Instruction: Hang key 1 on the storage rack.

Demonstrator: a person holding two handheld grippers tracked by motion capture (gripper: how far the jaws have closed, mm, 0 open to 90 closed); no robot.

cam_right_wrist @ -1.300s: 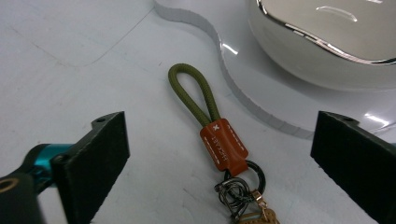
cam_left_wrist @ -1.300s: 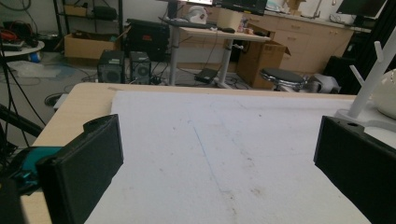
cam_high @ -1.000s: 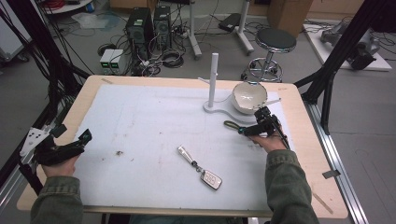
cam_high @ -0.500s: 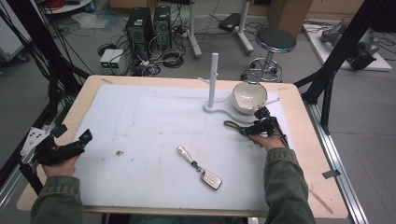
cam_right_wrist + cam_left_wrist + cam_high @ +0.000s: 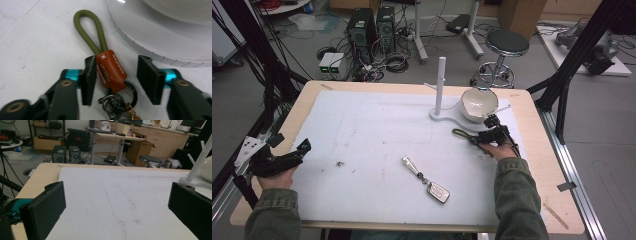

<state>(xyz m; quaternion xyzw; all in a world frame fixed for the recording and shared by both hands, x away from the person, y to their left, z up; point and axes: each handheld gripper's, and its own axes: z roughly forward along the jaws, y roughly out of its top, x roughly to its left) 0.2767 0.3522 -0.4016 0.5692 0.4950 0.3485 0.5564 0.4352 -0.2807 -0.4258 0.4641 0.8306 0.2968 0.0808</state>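
Note:
A keychain with an olive-green rope loop (image 5: 90,27), a brown leather tab (image 5: 110,67) and dark metal rings (image 5: 125,96) lies flat on the white mat. My right gripper (image 5: 116,58) is open, its jaws on either side of the tab; the left jaw touches the tab and the right jaw stands apart. In the high view the right gripper (image 5: 475,139) sits at the mat's right, with the green loop (image 5: 460,133) sticking out to its left. My left gripper (image 5: 291,144) is open at the table's left edge, with nothing between its jaws (image 5: 117,195).
A white stand with an upright post (image 5: 440,85) and a white bowl (image 5: 479,102) sits just beyond the right gripper; its round base (image 5: 155,32) lies close to the keychain. A car key fob (image 5: 438,191) on a strap with a metal piece (image 5: 409,163) lies mid-mat.
My right gripper has edged slightly left and nearer along the keychain. The left gripper has barely moved.

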